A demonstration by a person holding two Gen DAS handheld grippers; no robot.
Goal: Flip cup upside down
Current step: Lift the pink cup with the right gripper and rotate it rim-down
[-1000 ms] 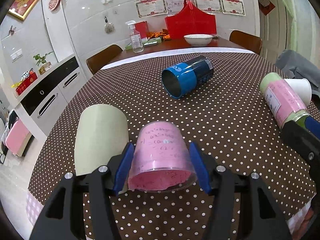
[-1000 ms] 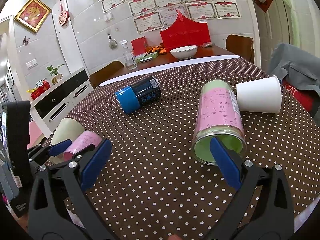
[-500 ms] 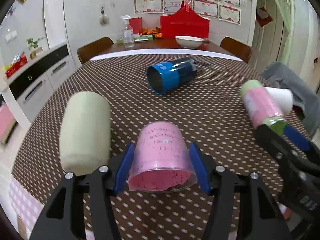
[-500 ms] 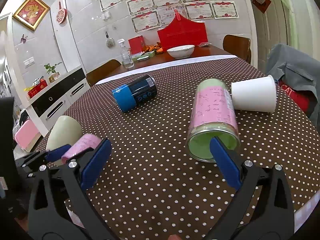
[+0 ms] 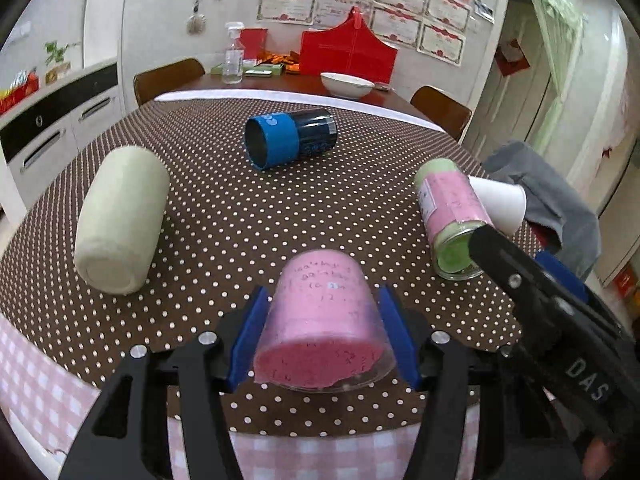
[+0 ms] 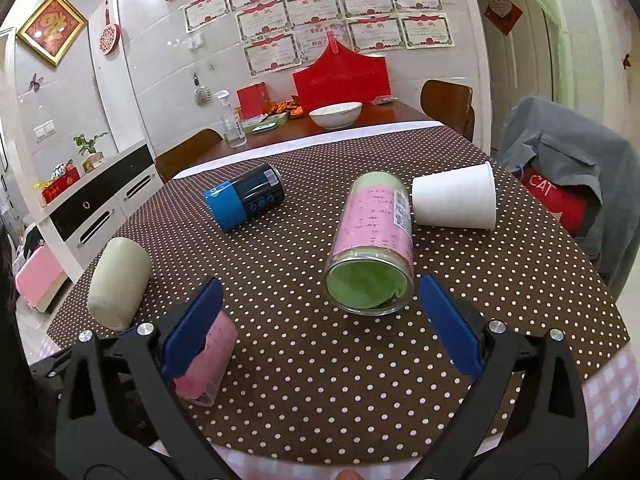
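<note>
Brown polka-dot cloth covers the bench (image 5: 224,216). Left tool (image 5: 324,332) pinches the clear plastic cup with pink paper lining (image 5: 324,340) above the near edge, mouth toward the camera. Right tool (image 6: 320,320) is spread wide, holding nothing.

**Lighting and picture quality: both wrist views**

Illumination: bright, even, indoor; daylight enters at the right through a pale green curtain (image 5: 560,40), slightly washed out. Shadows: soft and short beneath the cups on the dotted tablecloth (image 6: 360,380). Glare: mild sheen on the white wall tiles (image 6: 152,60) and on the certificates (image 6: 316,4). Distortion: strong fisheye bowing, black vignette in all corners. Sharpness: left view softer, background certificates smeared; the pink cup (image 5: 324,336) close to the lens is slightly soft. Right view crisp; label print legible.
</note>
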